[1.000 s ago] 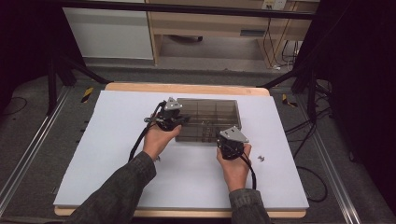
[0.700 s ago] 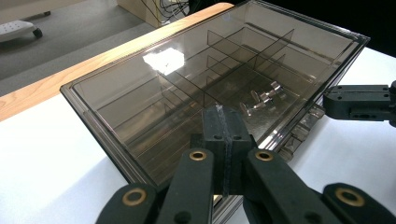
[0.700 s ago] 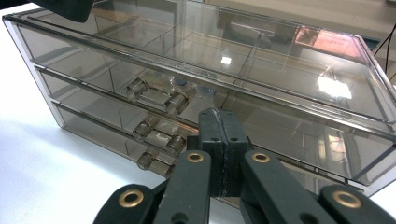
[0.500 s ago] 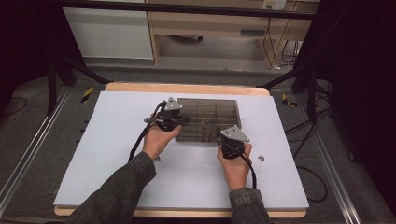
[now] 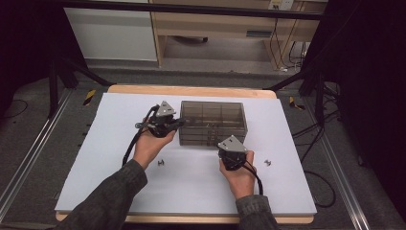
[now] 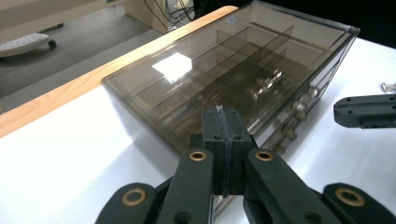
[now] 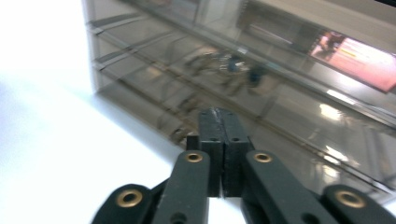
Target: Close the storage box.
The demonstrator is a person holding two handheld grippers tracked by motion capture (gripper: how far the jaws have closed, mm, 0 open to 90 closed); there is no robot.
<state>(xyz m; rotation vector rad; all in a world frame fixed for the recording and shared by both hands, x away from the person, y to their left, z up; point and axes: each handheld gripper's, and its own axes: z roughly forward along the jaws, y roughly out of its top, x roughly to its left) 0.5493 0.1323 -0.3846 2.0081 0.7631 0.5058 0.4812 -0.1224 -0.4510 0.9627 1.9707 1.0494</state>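
A smoky see-through drawer box stands in the middle of the white table; small metal parts show inside its drawers. My left gripper is at the box's left end, jaws shut with nothing between them, and its tips are against or just short of the side wall. My right gripper is at the box's front face, near the right corner. Its jaws are shut too, and its tips point at the drawer fronts. The right gripper's jaw shows at the edge of the left gripper view.
Two small metal parts lie loose on the white mat, one by the left wrist and one right of the right hand. The table's wooden edge runs behind the box. Cables trail from both grippers toward the person.
The right gripper has shifted slightly left along the box's front. The left gripper has stayed at the box's left end.
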